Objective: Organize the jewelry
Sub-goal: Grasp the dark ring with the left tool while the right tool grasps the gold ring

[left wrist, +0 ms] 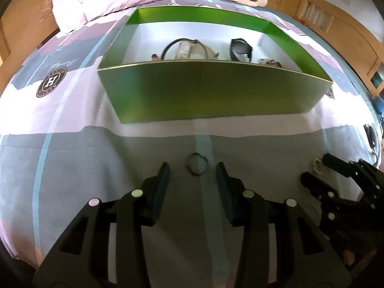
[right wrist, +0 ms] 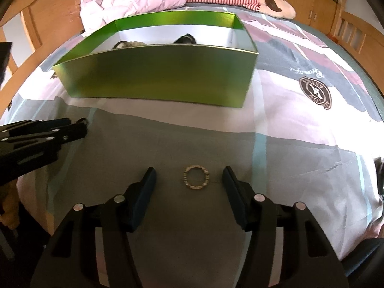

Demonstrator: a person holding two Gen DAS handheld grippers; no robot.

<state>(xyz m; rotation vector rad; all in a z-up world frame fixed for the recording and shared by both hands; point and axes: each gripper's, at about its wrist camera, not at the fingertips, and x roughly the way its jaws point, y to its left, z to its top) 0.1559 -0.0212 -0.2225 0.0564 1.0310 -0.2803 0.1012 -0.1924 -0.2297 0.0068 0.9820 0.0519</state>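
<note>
On the bed (left wrist: 72,158), a box (left wrist: 211,91) sits behind two rings. The thin ring (left wrist: 197,164) lies between the left tongs (left wrist: 192,171), the beaded ring (right wrist: 196,177) to its right between the right tongs (right wrist: 189,176). Several bracelets (left wrist: 189,49) lie in the box.

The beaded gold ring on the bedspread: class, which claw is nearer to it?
Right. The right claw is open with the beaded gold ring lying between its fingers. The left claw is off to the ring's left, open around a thin dark ring.

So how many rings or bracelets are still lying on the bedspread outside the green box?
2: a dark ring between the left gripper's fingers, and a gold beaded ring between the right gripper's fingers. Others may be hidden behind the box.
</note>
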